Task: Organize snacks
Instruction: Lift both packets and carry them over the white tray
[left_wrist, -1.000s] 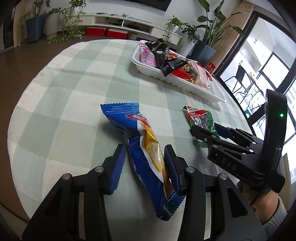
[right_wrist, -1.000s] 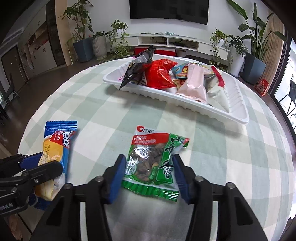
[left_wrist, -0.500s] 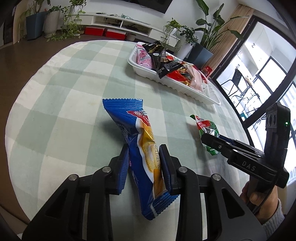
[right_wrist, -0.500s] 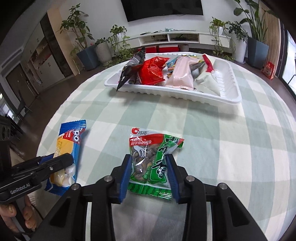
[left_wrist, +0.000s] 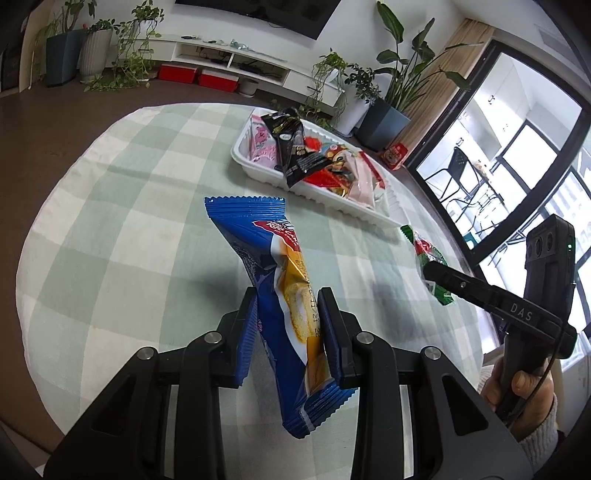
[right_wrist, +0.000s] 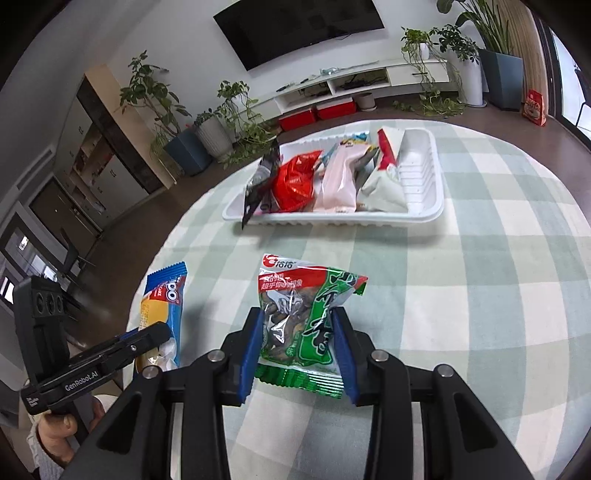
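Note:
My left gripper (left_wrist: 290, 310) is shut on a long blue roll-cake packet (left_wrist: 275, 280), which hangs clear of the checked tablecloth with its far end raised. My right gripper (right_wrist: 297, 326) is shut on a green and red snack bag (right_wrist: 303, 317), also lifted off the cloth. In the left wrist view the right gripper (left_wrist: 430, 269) shows at the right with the green bag (left_wrist: 428, 254) in it. In the right wrist view the left gripper (right_wrist: 162, 332) shows at the lower left holding the blue packet (right_wrist: 162, 299). A white tray (right_wrist: 424, 216) with several snack packets stands further back.
The round table (left_wrist: 122, 206) has a green and white checked cloth and its edge curves close on both sides. The tray's right end (right_wrist: 417, 166) holds no packets. A person's hand (left_wrist: 517, 384) grips the right tool. Potted plants and a TV shelf stand beyond the table.
Both grippers closed onto their packets, then rose with them off the cloth. The right gripper also moved sideways and rolled, so the tray now looks tilted in its view.

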